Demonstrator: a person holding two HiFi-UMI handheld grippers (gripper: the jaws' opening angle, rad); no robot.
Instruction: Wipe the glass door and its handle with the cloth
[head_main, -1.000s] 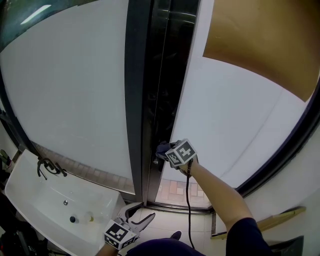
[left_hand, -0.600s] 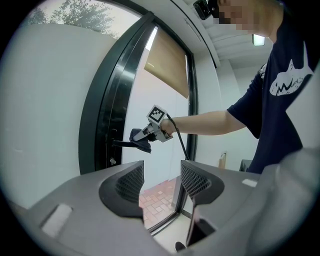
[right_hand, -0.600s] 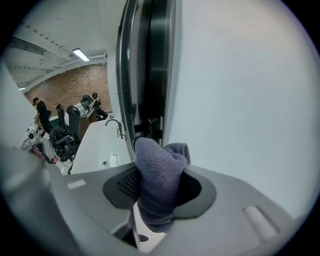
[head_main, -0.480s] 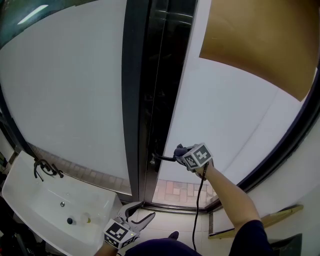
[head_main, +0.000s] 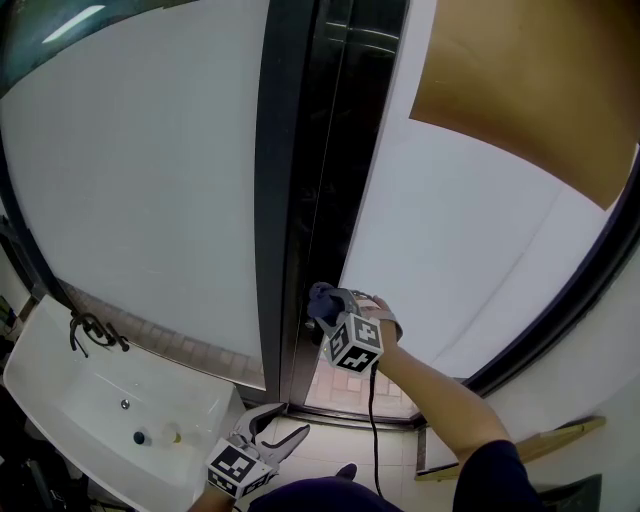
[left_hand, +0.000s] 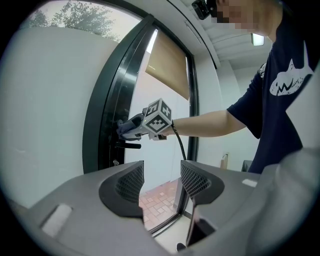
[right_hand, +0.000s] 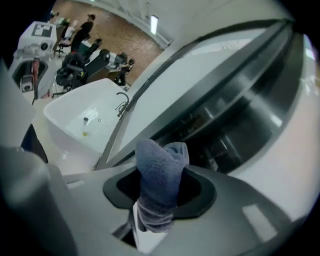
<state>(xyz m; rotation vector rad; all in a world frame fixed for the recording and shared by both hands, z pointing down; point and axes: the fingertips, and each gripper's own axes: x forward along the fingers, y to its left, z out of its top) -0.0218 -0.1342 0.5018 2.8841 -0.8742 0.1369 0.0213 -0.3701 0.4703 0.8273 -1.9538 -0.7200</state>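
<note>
Blue cloth (right_hand: 161, 172), tip toward door frame (right_hand: 227, 117)

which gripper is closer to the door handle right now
Right. The right gripper, shut on the cloth, is up at the door handle, just above it. The left gripper hangs low beside the sink, well back from the door.

No words, numbers or brand names can be read anywhere. The cube (head_main: 355, 343) on the right gripper (head_main: 322, 303) and the cube (head_main: 238, 468) on the left gripper (head_main: 290, 420) carry only black-and-white square marker patterns. The person's dark shirt (left_hand: 295, 115) bears a white print (left_hand: 287, 82) with no legible letters.
</note>
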